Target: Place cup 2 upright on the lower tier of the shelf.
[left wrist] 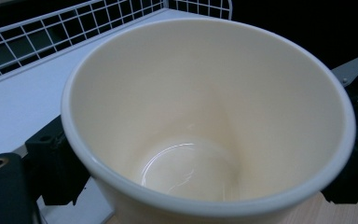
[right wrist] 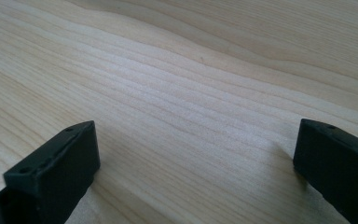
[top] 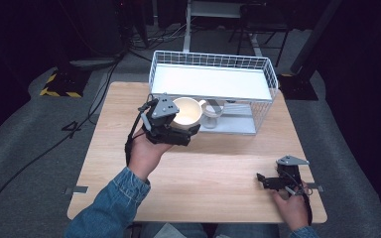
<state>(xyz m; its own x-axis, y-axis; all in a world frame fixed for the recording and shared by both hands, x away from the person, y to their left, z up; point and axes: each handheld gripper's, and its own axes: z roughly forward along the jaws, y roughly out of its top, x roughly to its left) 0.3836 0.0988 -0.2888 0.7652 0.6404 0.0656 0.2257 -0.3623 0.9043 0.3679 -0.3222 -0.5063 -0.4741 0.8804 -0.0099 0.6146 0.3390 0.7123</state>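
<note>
The cup (left wrist: 205,121) is showing glossy, smooth cream ceramic, the worktop (right wrist: 191,93) is looking like matt pale wood with fine grain, the rack (top: 263,67) is showing white-coated wire, and the jaws are looking like matt black plastic.

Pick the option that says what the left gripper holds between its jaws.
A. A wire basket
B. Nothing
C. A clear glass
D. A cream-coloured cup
D: the left gripper has its jaws on either side of the cream-coloured cup, whose open mouth faces the left gripper view, while the clear glass stands apart beside it.
</note>
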